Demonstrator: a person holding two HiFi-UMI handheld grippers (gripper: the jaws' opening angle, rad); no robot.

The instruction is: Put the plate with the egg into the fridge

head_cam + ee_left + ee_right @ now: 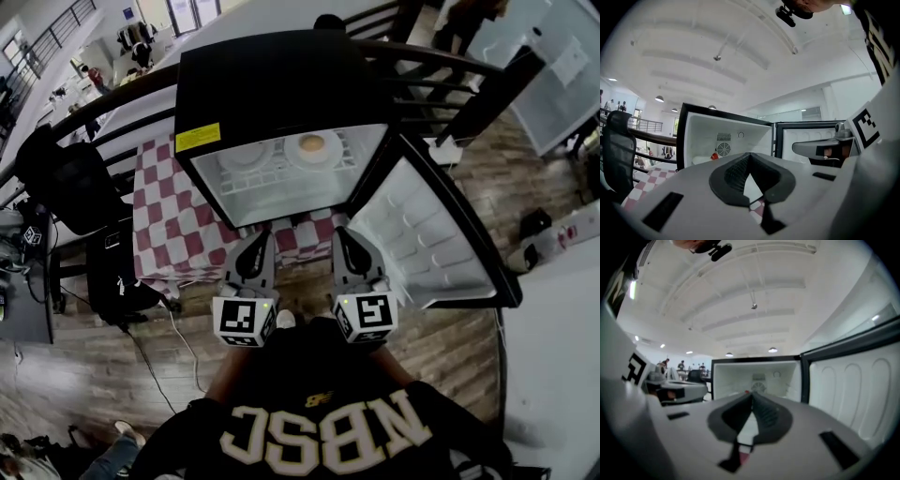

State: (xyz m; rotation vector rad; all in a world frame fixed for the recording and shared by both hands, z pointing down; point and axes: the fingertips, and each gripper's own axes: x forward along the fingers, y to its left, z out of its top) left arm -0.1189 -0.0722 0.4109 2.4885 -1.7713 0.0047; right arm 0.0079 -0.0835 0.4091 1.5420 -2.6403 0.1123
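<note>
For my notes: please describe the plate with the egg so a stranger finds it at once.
Start at the black fridge, door open. On its wire shelf, right of a plain white dish, sits the plate with the egg; it alone shows a yellowish centre.

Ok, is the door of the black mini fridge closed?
No, the white-lined door hangs wide open beside the black mini fridge, showing the white plate with the egg inside.
</note>
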